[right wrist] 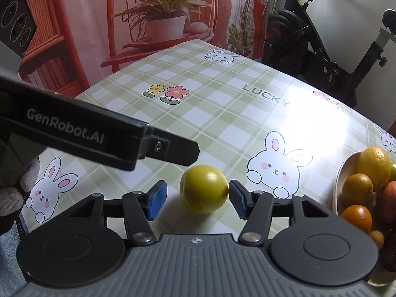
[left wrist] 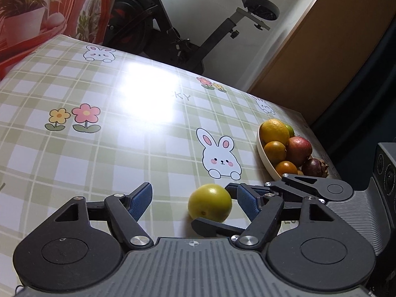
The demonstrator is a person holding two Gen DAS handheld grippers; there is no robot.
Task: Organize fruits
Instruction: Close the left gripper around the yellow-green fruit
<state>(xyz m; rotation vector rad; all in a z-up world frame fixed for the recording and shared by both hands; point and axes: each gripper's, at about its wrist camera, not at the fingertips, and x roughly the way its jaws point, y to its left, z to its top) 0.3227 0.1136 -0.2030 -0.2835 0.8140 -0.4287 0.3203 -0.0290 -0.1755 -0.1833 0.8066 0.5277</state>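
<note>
A yellow-green round fruit (right wrist: 204,189) lies on the checked tablecloth (right wrist: 222,113). It sits between the blue pads of my right gripper (right wrist: 197,199). The right pad touches its side and the left pad stands a gap away, so this gripper is open. In the left wrist view the same fruit (left wrist: 210,203) lies ahead of my open left gripper (left wrist: 194,201), nearer its right pad, with the right gripper (left wrist: 212,206) reaching in around it from the right. A cream bowl (left wrist: 262,153) at the right holds several fruits: a big yellow citrus (left wrist: 274,132), a red apple (left wrist: 298,149) and small oranges.
The left gripper (right wrist: 183,151) crosses the right wrist view from the left above the fruit, with a gloved hand (right wrist: 14,193) below it. The bowl (right wrist: 339,185) is close on the right. An exercise bike (left wrist: 185,24) and a wooden door (left wrist: 321,49) stand beyond the table's far edge.
</note>
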